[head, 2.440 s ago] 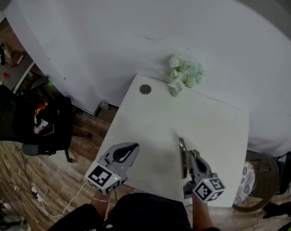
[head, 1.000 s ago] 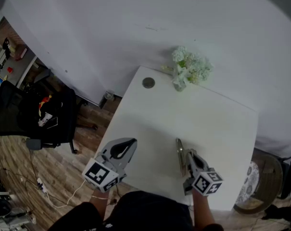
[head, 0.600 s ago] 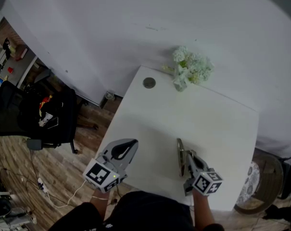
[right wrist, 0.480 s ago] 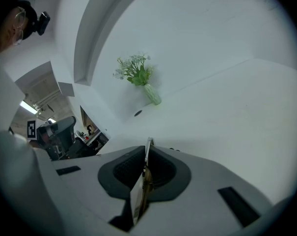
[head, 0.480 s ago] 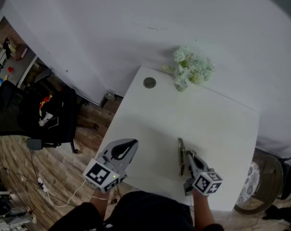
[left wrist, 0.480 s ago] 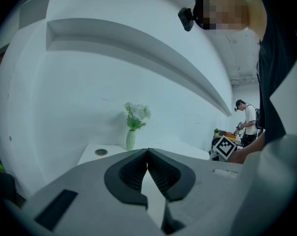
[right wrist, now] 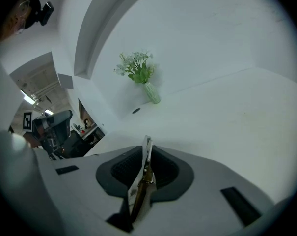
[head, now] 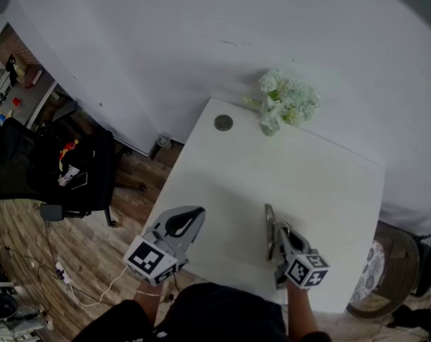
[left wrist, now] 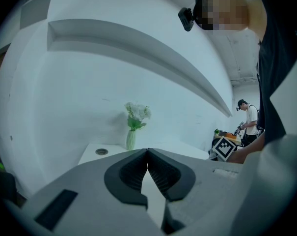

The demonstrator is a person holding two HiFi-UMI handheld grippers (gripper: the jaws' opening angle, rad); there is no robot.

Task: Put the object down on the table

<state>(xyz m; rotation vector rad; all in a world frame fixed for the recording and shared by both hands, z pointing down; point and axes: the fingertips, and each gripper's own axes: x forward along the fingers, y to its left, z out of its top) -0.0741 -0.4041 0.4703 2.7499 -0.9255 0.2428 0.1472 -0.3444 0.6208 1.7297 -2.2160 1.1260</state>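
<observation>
Fingers of the right gripper (right wrist: 149, 150) have just been opening and now stand narrowly apart, with the thin flat object (right wrist: 143, 173) between them, upright on its edge and leaning toward the finger at frame left. In the head view, this object (head: 270, 223) stands at the lower right of the white tabletop (head: 322, 184), just left of the right gripper (head: 280, 229). At lower left, the left gripper (head: 199, 211) sits over the tabletop's edge; its own view shows the fingers (left wrist: 133, 168) pressed together, nothing between them. A vase of pale flowers (head: 283, 105) and a round grommet (head: 223, 122) occupy the tabletop's upper edge.
</observation>
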